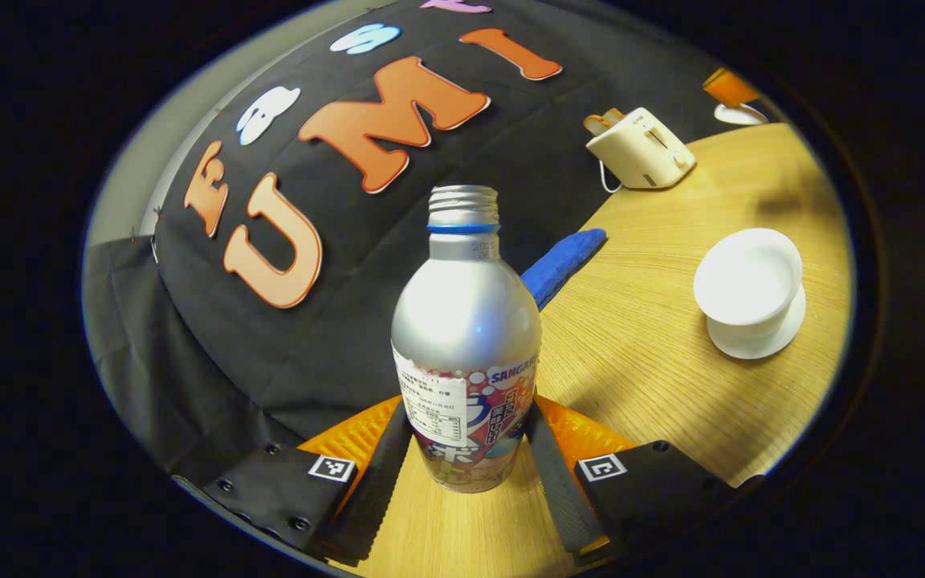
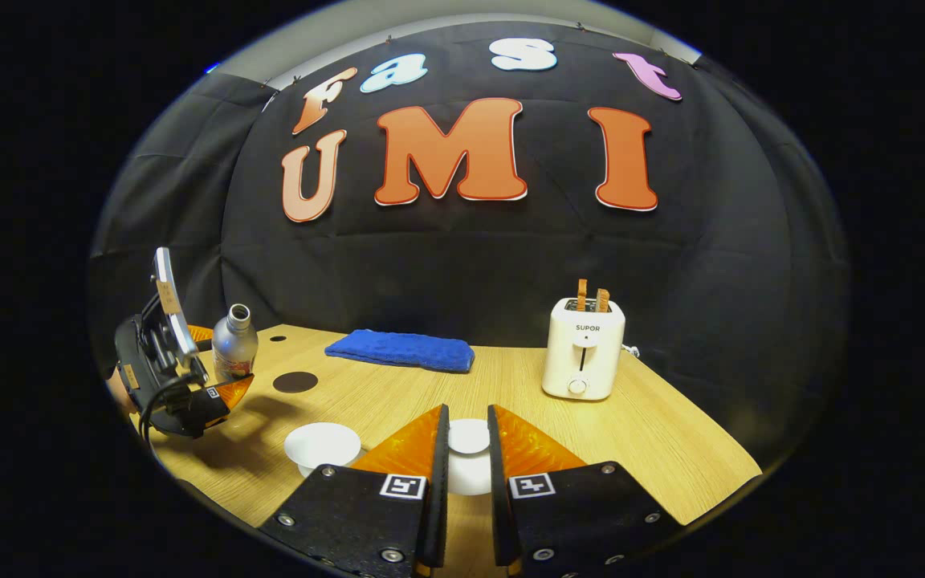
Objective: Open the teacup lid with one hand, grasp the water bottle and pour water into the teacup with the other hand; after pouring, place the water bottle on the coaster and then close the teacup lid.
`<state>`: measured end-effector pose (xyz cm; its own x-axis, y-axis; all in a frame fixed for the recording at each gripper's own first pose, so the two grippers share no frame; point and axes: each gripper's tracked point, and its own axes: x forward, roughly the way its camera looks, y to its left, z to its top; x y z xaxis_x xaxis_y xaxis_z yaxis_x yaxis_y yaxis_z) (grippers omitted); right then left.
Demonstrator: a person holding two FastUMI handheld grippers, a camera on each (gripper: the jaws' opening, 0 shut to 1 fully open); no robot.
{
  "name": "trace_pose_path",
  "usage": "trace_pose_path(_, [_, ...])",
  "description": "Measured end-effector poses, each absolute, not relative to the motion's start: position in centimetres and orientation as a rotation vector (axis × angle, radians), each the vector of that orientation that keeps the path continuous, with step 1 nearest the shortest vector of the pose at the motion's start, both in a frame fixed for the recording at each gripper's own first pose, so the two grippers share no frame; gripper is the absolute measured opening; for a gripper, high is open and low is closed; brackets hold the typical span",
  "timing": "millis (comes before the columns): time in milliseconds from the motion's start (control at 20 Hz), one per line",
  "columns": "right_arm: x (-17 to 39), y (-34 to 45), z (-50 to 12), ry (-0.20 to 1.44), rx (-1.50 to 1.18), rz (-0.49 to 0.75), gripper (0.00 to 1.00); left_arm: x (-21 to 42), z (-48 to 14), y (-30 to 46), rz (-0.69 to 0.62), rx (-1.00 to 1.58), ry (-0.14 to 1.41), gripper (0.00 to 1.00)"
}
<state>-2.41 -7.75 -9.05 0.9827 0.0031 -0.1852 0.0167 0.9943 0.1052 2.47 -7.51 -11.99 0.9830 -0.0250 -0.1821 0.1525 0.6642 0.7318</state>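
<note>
In the left gripper view, a silver water bottle (image 1: 466,321) with no cap stands between my left gripper's (image 1: 466,409) fingers, which press on its labelled lower half. The white teacup (image 1: 747,277) sits open on its saucer (image 1: 759,341) to the right. In the right gripper view, my right gripper (image 2: 467,411) is shut on the white teacup lid (image 2: 469,437), held above the table. The open teacup (image 2: 322,444) lies just left of it. Farther left, the left gripper (image 2: 218,393) holds the bottle (image 2: 234,345). A dark round coaster (image 2: 295,382) lies beside them.
A white toaster (image 2: 583,353) with two slices of toast stands at the back right on the wooden table (image 2: 655,441). A folded blue cloth (image 2: 400,351) lies along the back wall. A small dark spot (image 2: 278,338) marks the table behind the coaster.
</note>
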Motion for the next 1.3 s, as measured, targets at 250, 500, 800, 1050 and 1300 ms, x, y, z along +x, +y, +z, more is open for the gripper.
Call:
trace_pose_path(250, [-3.0,-9.1,-9.1,0.175,0.123,-0.028,0.24,2.6,-12.0,-8.9,-0.118,1.014,0.116,0.82])
trace_pose_path(500, [-4.3,-10.5,-9.5,0.174,0.138,-0.057,0.23,2.1,-11.8,-9.1,-0.12,1.151,0.092,0.82])
trace_pose_path(800, [-5.2,-11.5,-9.3,0.162,0.15,-0.078,0.24,1.7,-11.2,-9.8,-0.118,1.306,0.041,0.86])
trace_pose_path(1050, [-5.9,-11.5,-8.6,0.145,0.16,-0.071,0.24,1.9,-10.2,-10.4,-0.128,1.44,0.001,0.89])
trace_pose_path(1300, [-6.3,-11.7,-8.6,0.139,0.149,-0.066,0.24,2.1,-9.2,-11.1,-0.142,1.578,-0.029,0.86])
